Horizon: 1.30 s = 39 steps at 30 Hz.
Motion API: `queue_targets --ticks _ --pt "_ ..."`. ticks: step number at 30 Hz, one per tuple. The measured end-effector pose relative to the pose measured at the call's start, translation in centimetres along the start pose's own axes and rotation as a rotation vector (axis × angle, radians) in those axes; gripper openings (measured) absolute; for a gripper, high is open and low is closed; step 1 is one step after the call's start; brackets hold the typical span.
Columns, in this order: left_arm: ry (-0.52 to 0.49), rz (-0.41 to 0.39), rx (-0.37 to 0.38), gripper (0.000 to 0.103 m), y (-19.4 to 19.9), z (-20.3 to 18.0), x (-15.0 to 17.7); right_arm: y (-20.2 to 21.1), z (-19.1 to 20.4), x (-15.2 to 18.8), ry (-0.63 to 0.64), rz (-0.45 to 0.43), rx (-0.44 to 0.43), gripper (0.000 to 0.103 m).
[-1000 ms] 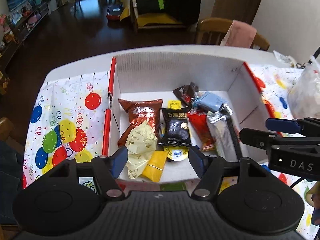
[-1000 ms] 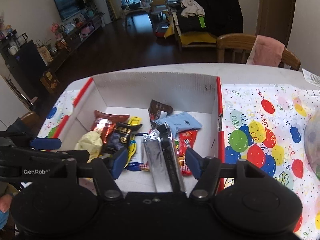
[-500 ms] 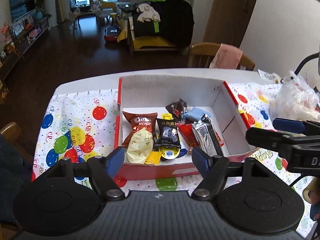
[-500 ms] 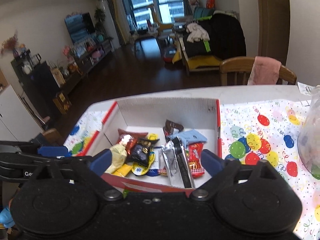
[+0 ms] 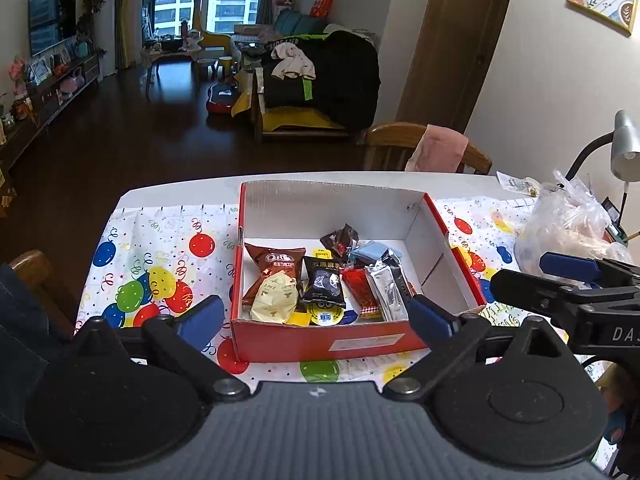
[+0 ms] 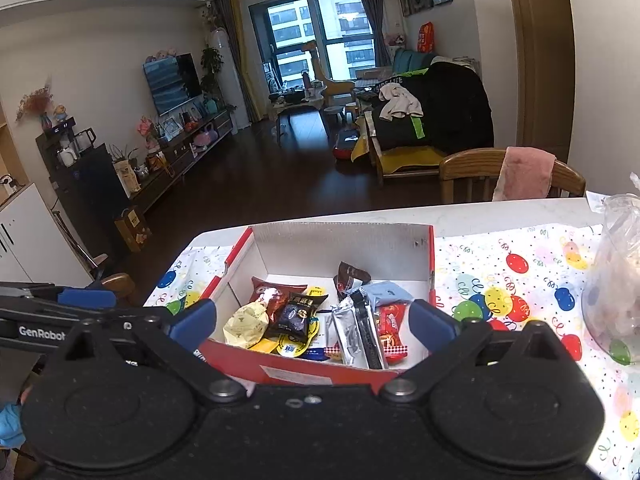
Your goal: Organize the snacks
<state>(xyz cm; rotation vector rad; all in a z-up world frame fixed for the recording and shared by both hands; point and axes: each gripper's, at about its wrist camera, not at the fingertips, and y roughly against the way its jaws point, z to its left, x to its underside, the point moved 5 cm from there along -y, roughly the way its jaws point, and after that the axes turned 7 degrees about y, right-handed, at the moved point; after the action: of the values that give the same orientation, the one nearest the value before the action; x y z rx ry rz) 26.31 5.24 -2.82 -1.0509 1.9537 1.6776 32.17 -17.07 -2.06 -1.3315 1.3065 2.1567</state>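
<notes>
A red cardboard box [image 5: 332, 346] with a white inside stands on the table and holds several snack packets. Among them are a brown packet [image 5: 276, 266], a cream packet [image 5: 276, 298], a black packet [image 5: 324, 284], a red packet [image 5: 360, 288] and a silver packet [image 5: 386, 290]. My left gripper [image 5: 316, 316] hovers before the box's near wall, its jaws opening wide with nothing held between them. My right gripper [image 6: 313, 319] hangs over the box [image 6: 320, 372] near wall too, jaws opening, nothing gripped. The silver packet [image 6: 348, 332] and cream packet [image 6: 246, 322] lie loose inside.
A balloon-print cloth [image 5: 152, 264] covers the table. A clear plastic bag [image 5: 568, 224] sits right of the box, below a desk lamp [image 5: 624, 144]. A wooden chair with a pink cloth [image 5: 440, 148] stands behind the far table edge.
Both grippers have drawn back and up from inside the box, and their jaws have spread wider. The packets stay in the box, now seen whole.
</notes>
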Motion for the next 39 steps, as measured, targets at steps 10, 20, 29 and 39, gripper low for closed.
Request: queue_targets --ticks 10,20,29,39 --pt "0.0 -0.007 0.0 0.099 0.5 -0.1 0.4 0.5 0.0 0.3 -0.005 -0.005 0.001 0.103" --pt "-0.005 -0.021 -0.009 0.099 0.9 -0.2 0.3 0.7 -0.3 0.2 -0.011 -0.007 0.005 0.103" --pt "-0.01 -0.031 -0.009 0.099 1.2 -0.5 0.3 0.9 -0.4 0.3 -0.01 -0.012 0.005 0.103" --pt "-0.002 -0.032 0.001 0.099 1.4 -0.6 0.4 0.9 -0.4 0.3 -0.013 -0.01 0.005 0.103"
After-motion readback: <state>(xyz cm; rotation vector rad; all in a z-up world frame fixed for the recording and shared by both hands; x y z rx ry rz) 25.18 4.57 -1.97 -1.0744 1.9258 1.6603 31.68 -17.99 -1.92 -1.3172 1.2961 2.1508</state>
